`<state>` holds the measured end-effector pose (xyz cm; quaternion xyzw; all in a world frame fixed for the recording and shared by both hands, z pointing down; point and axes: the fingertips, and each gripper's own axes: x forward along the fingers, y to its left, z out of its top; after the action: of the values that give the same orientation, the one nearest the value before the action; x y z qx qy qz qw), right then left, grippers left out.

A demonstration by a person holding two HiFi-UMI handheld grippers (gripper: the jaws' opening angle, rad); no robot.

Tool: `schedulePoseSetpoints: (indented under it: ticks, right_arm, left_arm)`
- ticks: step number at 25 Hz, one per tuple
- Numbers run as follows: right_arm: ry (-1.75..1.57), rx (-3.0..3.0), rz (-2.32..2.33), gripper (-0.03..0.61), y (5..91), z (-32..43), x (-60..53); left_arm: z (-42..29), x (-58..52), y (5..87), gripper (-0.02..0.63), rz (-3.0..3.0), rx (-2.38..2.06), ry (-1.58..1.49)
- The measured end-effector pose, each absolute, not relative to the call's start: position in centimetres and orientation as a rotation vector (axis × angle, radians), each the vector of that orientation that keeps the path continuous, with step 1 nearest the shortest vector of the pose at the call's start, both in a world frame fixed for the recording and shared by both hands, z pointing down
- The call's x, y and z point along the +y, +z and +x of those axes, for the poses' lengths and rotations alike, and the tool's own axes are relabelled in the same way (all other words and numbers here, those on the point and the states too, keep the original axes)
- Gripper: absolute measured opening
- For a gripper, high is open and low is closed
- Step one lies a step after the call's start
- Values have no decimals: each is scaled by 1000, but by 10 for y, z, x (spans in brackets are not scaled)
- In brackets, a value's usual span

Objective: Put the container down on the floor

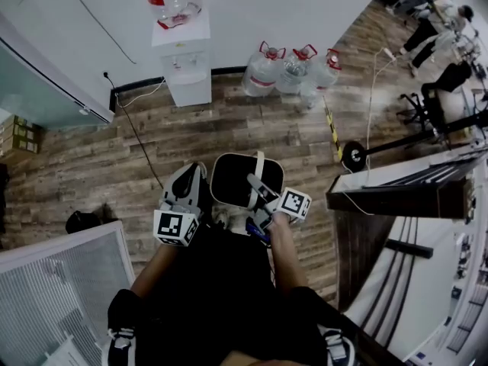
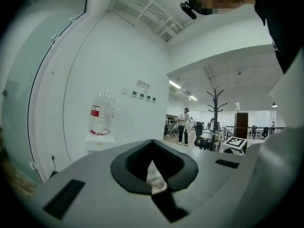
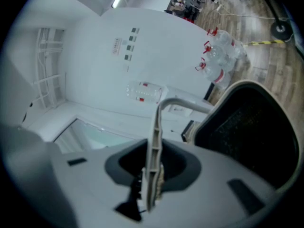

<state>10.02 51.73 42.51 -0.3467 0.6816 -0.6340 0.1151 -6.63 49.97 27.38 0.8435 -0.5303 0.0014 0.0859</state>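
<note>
Head view, looking steeply down: a person stands on a wood floor (image 1: 229, 120) and holds 2 grippers in front of their legs. Between the grippers hangs the container (image 1: 236, 155), white outside and black inside, above the floor and not touching it.

The right gripper (image 1: 258, 189) carries it. In the right gripper view its jaws are clamped on the thin pale handle (image 3: 154, 141), which runs up between them and bends over the container's dark mouth (image 3: 247, 132).

The left gripper (image 1: 192, 180) sits just beside the container's left wall. In the left gripper view its jaws are pressed together with nothing held.

To do the step well, it seems best to lower the right gripper straight down, keep the container level, let the base rest flat on bare boards, and only then release the handle.
</note>
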Motion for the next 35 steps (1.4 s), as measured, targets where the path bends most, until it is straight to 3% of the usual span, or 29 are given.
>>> schedulePoseSetpoints:
  ticks: [24,35]
  right_arm:
    - [-1729,2041,-899,98,418,89,267]
    - [-1691,2107,-953,98,453,75,147]
  left_arm:
    - [-79,209,289,28,2530,-1403,45]
    - [-90,121,282,28,2560,-1383,3]
